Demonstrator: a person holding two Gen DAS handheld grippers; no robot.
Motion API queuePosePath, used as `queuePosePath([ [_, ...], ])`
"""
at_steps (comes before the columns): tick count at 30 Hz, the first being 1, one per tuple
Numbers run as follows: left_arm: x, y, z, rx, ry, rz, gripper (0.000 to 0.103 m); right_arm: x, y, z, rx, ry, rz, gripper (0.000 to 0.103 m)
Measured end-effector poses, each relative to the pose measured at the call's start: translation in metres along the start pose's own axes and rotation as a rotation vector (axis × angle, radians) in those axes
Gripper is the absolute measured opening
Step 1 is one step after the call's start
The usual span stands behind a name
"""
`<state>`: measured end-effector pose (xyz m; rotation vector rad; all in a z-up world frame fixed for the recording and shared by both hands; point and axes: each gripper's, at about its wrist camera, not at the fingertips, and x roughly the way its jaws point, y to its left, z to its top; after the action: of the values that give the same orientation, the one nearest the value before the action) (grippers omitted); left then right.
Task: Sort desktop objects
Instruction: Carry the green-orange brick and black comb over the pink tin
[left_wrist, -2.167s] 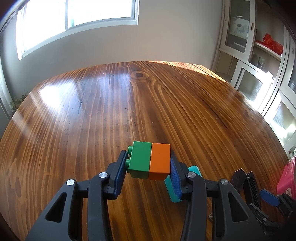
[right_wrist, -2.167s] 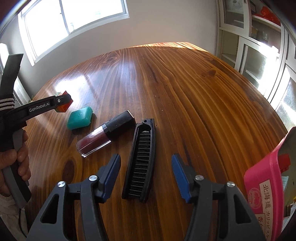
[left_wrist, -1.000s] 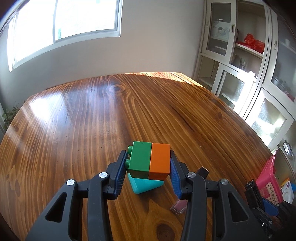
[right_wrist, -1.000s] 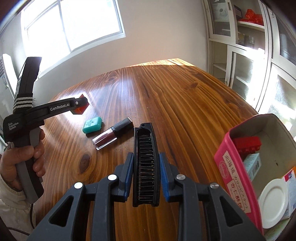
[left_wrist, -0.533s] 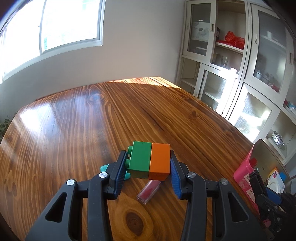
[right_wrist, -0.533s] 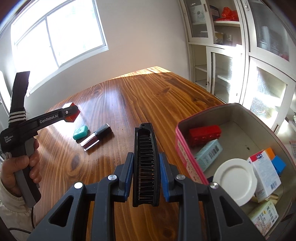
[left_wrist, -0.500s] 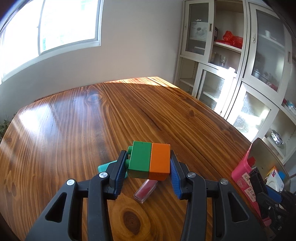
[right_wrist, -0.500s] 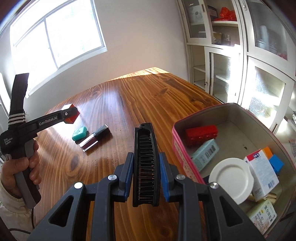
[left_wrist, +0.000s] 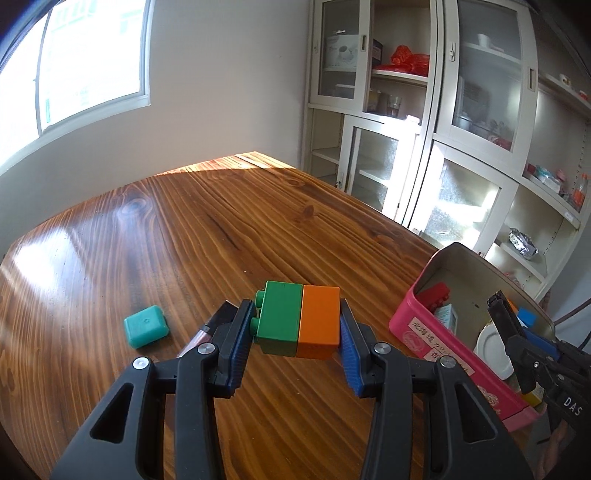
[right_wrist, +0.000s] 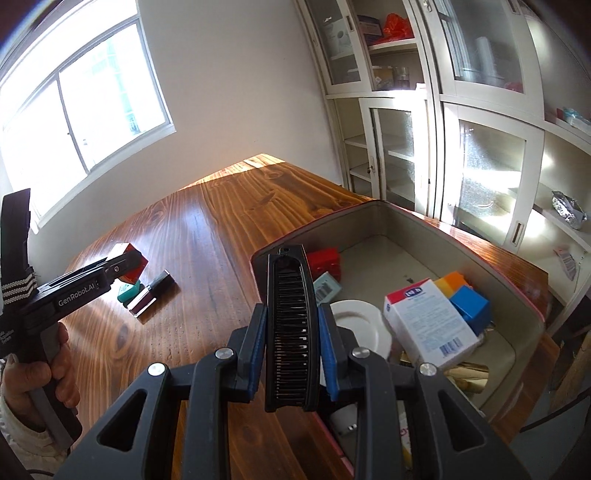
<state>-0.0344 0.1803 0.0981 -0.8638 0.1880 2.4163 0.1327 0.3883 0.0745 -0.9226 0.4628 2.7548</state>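
A varnished wooden desk (left_wrist: 229, 236) with strong grain fills the lower half of both views, a knot in its surface toward 11 o'clock. Sunlight falls in a bright band on its far edge at 12 o'clock and glares off the top at 9 o'clock. A large window (left_wrist: 85, 59) sits at 10 o'clock in a plain pale wall (left_wrist: 221, 85). From 1 to 3 o'clock stand white glass-door cabinets (left_wrist: 476, 122), their frosted lower panes lit brightly.
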Motion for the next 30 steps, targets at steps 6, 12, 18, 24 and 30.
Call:
queuePosePath([
  [6,-0.001,-0.026,-0.002,0.015,0.009,-0.045,0.046,-0.012,-0.027,-0.001,0.039,-0.023,-0.031,0.030],
  [12,0.000,-0.053,-0.005,0.035,0.022,-0.091,0.046,-0.019,-0.052,-0.004,0.085,-0.034,-0.056,0.030],
  [18,0.003,-0.083,-0.004,0.078,0.033,-0.119,0.046,-0.022,-0.070,-0.005,0.118,-0.040,-0.057,0.030],
  [24,0.011,-0.105,-0.002,0.109,0.052,-0.132,0.046,-0.022,-0.085,-0.007,0.145,-0.041,-0.049,0.030],
  [30,0.017,-0.121,0.001,0.136,0.058,-0.141,0.046,-0.023,-0.094,-0.006,0.161,-0.047,-0.045,0.030],
])
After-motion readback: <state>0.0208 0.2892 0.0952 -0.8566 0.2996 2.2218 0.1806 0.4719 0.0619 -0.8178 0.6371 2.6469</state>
